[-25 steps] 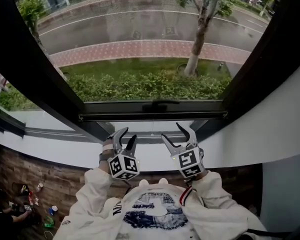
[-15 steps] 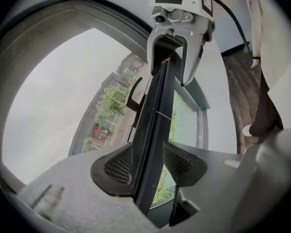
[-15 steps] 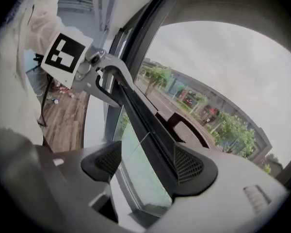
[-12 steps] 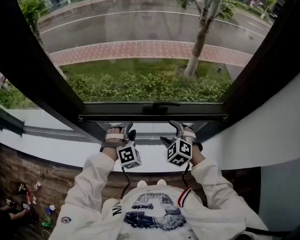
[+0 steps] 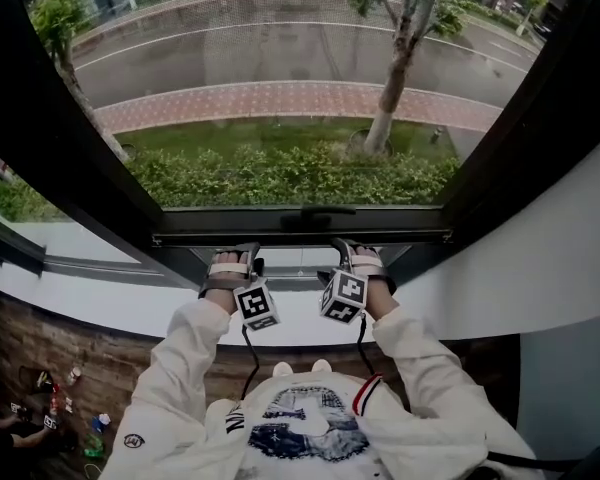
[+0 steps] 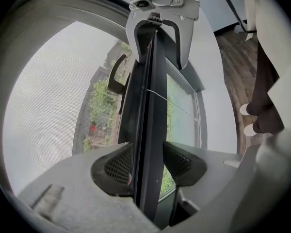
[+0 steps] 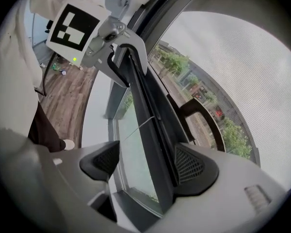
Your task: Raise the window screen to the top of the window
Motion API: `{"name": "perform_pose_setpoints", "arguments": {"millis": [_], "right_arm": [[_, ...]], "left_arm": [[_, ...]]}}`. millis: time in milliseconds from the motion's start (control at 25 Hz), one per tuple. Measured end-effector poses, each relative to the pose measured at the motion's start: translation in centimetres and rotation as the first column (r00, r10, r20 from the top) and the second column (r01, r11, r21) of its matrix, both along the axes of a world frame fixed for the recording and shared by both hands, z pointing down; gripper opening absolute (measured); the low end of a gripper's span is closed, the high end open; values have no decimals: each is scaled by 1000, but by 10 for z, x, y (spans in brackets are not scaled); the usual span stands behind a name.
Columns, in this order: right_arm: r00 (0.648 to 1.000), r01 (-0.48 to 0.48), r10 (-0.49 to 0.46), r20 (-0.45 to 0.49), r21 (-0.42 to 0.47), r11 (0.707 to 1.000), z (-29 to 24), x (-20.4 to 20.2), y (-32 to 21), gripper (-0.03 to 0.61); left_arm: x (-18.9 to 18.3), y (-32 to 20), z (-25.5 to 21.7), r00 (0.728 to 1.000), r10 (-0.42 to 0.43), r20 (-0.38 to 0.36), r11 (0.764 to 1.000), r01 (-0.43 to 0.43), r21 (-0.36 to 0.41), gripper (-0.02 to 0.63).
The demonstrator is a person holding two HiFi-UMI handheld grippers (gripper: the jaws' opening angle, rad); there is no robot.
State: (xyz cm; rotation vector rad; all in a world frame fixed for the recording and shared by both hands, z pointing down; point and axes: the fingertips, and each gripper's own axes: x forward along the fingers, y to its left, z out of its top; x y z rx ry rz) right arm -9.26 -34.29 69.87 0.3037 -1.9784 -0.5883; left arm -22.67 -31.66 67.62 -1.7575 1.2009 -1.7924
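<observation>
- Both claws are coming down from where they were hovering a second ago, off the white sill (image 5: 130,303). They are now sitting at the bottom rail (image 5: 300,236) of the window screen (image 6: 48,96), with both wrists rolled over.
- We are spreading the right claw (image 7: 146,164) as wide as it goes, and its jaws have just been opening. The rail is running between them, lying against the pad on the mesh side, while the other pad is standing well clear. Nothing is being gripped there yet.
- We are holding the left claw (image 6: 148,161) narrower. The rail is passing between its jaws too, touching the mesh-side pad, and the other pad is looking just off it. We are judging this claw as not yet clamped.
- The screen is hanging fully down. Its mesh is stretching up and away beyond both claws, and its rail is lying right at the fingertips.
- The rail's long axis is running level, straight from one claw to the other. The dark handle (image 5: 310,211) is sitting between them, just beyond the fingertips.
- Neither hand is standing nearer, since each is straddling the rail to one side of that handle.
- We are expecting the lift to go upward, across that axis. Both claws are likely needing to close first and then rise evenly, or the rail may be tilting and binding in the frame.
</observation>
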Motion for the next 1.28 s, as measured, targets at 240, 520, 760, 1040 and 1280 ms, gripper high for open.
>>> {"name": "perform_pose_setpoints", "arguments": {"millis": [240, 520, 760, 1040, 1280], "right_arm": [[996, 2, 4, -86, 72, 997, 14, 2, -11, 353], [995, 9, 0, -103, 82, 997, 21, 1, -11, 362], [996, -23, 33, -83, 118, 993, 17, 2, -17, 296], [998, -39, 42, -36, 80, 996, 12, 1, -16, 295], [997, -32, 38, -61, 96, 995, 11, 1, -12, 244]], "left_arm": [[-12, -7, 10, 999, -32, 25, 999, 33, -18, 201], [-14, -13, 17, 998, -56, 30, 998, 56, 5, 199], [-13, -13, 18, 997, -57, 50, 998, 57, 14, 199], [-11, -11, 21, 995, -71, 75, 997, 74, -34, 199], [-12, -3, 22, 995, -64, 71, 996, 68, -53, 198]]}}
